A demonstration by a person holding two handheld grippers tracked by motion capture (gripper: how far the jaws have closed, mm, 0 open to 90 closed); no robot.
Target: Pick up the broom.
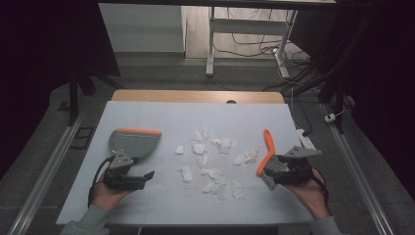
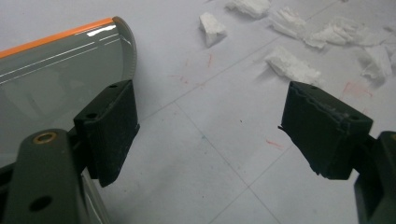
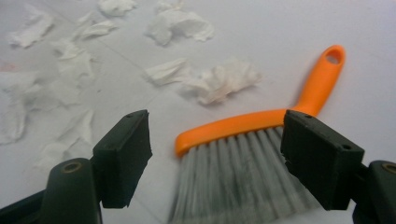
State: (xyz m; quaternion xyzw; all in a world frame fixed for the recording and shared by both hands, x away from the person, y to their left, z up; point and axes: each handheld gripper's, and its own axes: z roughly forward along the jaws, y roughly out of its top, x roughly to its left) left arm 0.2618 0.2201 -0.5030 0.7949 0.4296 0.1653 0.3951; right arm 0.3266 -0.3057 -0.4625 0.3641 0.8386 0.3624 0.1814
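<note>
- High view looks forward and down over the whole table (image 1: 147,205) from the near side;
- Gripper views sit low and close, facing far; all share the paper scraps (image 1: 214,172).

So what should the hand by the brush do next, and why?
Probably close the right gripper on the brush. Its jaws stand open on either side of the grey bristles, gripping nothing, and paper scraps lie scattered between the brush and the dustpan, waiting to be swept.
</note>
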